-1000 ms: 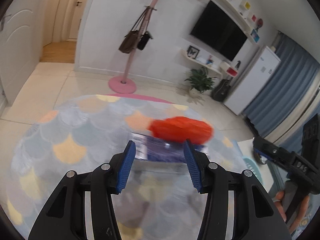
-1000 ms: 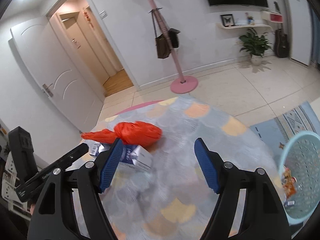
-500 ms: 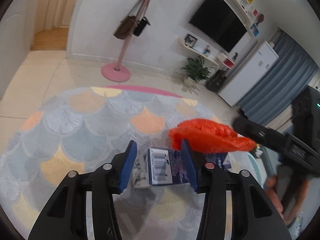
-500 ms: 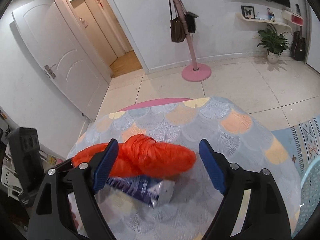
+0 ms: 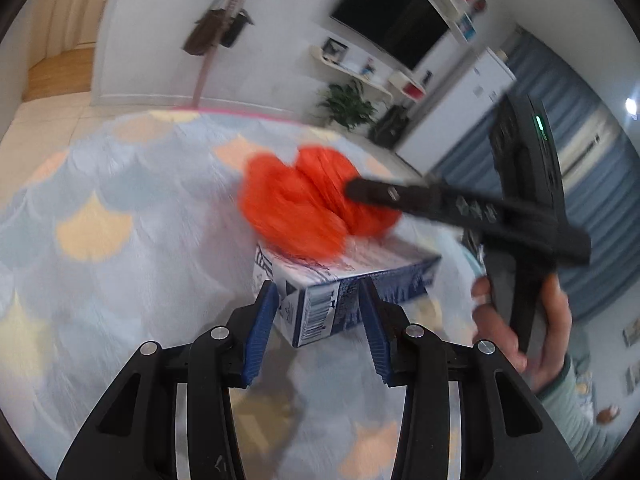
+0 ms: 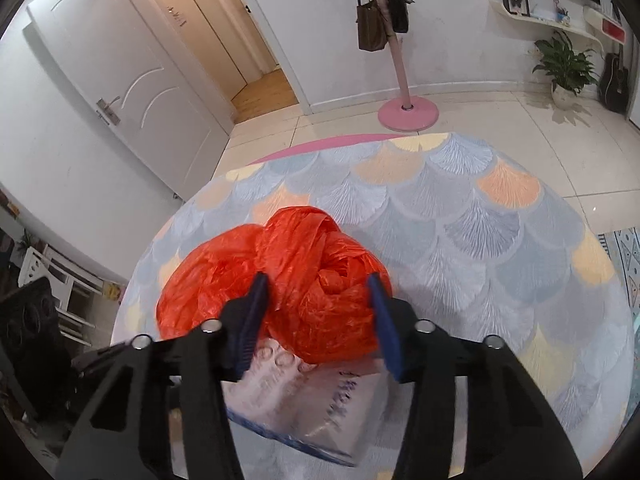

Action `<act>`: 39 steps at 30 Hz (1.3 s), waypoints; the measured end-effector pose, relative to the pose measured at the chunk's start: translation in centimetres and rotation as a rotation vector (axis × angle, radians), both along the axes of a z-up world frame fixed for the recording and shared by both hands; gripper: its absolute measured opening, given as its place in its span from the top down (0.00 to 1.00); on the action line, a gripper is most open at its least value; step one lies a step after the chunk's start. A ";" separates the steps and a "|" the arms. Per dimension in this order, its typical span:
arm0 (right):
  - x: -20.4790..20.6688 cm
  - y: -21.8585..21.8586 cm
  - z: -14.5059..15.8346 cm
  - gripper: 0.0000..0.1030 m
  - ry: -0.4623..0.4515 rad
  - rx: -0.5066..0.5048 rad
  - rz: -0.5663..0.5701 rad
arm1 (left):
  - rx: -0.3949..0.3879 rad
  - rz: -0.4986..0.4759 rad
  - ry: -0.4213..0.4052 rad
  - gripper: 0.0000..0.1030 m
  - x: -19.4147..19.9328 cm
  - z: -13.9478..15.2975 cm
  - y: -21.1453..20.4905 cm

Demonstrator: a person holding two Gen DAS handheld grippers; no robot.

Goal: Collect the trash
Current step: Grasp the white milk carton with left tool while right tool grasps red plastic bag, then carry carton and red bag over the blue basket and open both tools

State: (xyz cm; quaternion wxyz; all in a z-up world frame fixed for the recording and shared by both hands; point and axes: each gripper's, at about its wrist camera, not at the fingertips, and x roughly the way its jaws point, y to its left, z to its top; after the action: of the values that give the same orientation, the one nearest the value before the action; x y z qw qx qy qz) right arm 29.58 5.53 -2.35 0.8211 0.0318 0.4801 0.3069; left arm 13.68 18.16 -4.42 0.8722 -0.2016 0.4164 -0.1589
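Both claws are lower now, each around trash.
Right claw [image 6: 318,316] is closing on the bag [image 6: 280,284]; left claw [image 5: 318,322] holds the box [image 5: 352,284], its length running away rightward.

You are in a home, in its living room. A flat television [image 5: 394,26] hangs on the white wall above floating shelves [image 6: 556,20] with a framed butterfly [image 6: 516,2]. Handbags [image 6: 380,20] hang from a pink coat stand [image 6: 406,110]; a potted plant [image 6: 566,68] and a guitar [image 6: 616,76] stand by the wall. A scallop-patterned round rug [image 6: 500,220] covers the tiled floor [image 6: 480,114], blue curtains [image 5: 600,184] hang at one side, and a white door [image 6: 120,80] adjoins a hallway.
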 end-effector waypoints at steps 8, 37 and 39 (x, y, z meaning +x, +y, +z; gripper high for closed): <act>-2.8 -3.3 1.5 0.68 -0.107 -0.024 -0.101 | 0.036 -0.196 0.041 0.61 -3.4 -1.2 -4.9; -10.8 -15.1 1.3 0.65 -0.178 -0.102 -0.139 | 0.428 -0.173 0.101 0.46 4.2 -2.2 -10.2; -10.7 -15.4 0.9 0.59 -0.168 -0.098 -0.150 | 0.409 -0.106 0.095 0.48 3.3 -2.0 -9.4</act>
State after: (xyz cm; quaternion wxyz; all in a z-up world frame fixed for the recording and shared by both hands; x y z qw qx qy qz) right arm 18.88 -9.83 -1.43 0.8798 0.0017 0.4201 0.2224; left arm 16.99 8.75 -6.44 0.8649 -0.0055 0.4904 -0.1070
